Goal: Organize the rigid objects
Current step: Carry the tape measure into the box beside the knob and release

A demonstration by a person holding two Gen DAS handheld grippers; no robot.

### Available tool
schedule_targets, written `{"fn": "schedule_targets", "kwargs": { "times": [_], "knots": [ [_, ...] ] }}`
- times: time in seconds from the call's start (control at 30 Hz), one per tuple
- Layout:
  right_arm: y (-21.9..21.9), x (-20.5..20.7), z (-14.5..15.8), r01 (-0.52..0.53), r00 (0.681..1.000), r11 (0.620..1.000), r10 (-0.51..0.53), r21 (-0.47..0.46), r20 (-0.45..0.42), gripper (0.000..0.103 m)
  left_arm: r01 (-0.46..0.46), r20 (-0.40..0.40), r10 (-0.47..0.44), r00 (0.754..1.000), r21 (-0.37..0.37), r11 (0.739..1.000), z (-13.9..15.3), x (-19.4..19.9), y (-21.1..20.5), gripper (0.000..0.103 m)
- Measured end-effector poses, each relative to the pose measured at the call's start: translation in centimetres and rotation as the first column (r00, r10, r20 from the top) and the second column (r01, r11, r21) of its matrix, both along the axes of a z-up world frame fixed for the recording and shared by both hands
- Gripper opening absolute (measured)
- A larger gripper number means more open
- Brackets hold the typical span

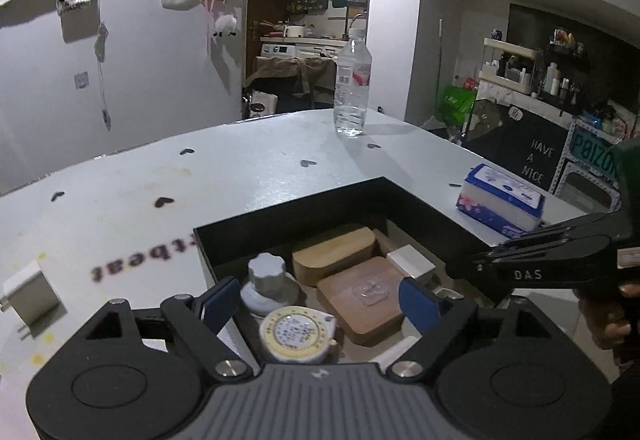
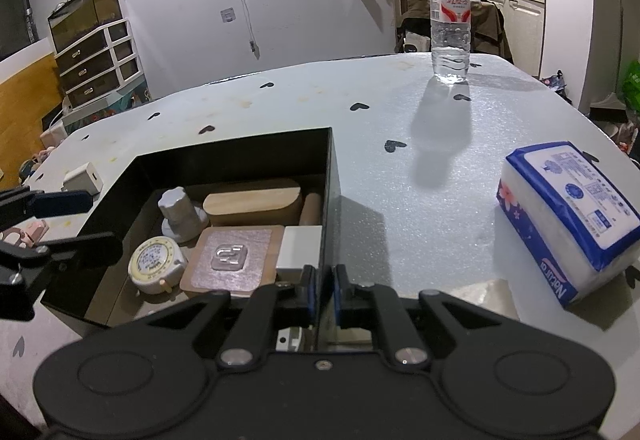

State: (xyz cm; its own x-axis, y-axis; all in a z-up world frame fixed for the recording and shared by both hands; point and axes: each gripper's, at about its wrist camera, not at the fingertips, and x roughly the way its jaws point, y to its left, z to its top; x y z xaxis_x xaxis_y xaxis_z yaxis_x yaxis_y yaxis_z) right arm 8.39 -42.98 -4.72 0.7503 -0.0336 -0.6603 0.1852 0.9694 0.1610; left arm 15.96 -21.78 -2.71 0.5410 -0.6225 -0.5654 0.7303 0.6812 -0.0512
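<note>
Black open-top box (image 2: 330, 176) sits on a pale table (image 2: 400, 112) printed with small dark hearts.

In the box: round yellow-faced tape measure (image 1: 296, 332) near the front, lying flat; grey knob-topped piece (image 1: 267, 282) behind it; rounded wooden block (image 1: 334, 254) toward the back; square wooden coaster (image 2: 236, 254) with a clear adhesive hook on top; white rectangular block (image 2: 301, 246) against the right wall. A rounded wooden thing (image 2: 311, 208) behind the white block is mostly hidden; cannot identify it.

Left gripper (image 1: 316, 302): jaws wide apart over the front of the box, blue pads clear of everything. Tape measure lies below and between them, not pinched. From the right wrist view only its fingers show at the left edge, the rest cut off.

Right gripper (image 2: 325, 290): jaws drawn narrow, clamped on the box's right wall, thin black panel between the pads. The gripper body hides the box's near corner. A hand (image 1: 612, 324) behind it is half visible, dark.

Outside the box: white charger plug (image 1: 30, 294) on the table to the left, blurred; tissue pack (image 2: 568, 216) to the right; water bottle (image 2: 450, 16) upright at the far edge. Printed lettering on the table is upside down and out of focus.
</note>
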Motion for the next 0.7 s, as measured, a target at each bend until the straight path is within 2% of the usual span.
{"fn": "schedule_targets", "kwargs": {
  "times": [0.27, 0.43, 0.7],
  "knots": [
    [0.0, 0.0, 0.0, 0.002, 1.000, 1.000, -0.002, 0.001, 0.000, 0.010, -0.011, -0.003, 0.011, 1.000, 0.007, 1.000, 0.0, -0.2, 0.0, 0.088],
    [0.0, 0.0, 0.0, 0.003, 1.000, 1.000, -0.003, 0.000, 0.000, 0.010, -0.025, -0.002, 0.025, 1.000, -0.004, 1.000, 0.1, -0.3, 0.3, 0.098],
    [0.0, 0.0, 0.0, 0.004, 1.000, 1.000, -0.004, 0.001, 0.000, 0.009, -0.065, 0.011, 0.065, 0.998, -0.033, 0.997, 0.5, -0.5, 1.6, 0.103]
  ]
}}
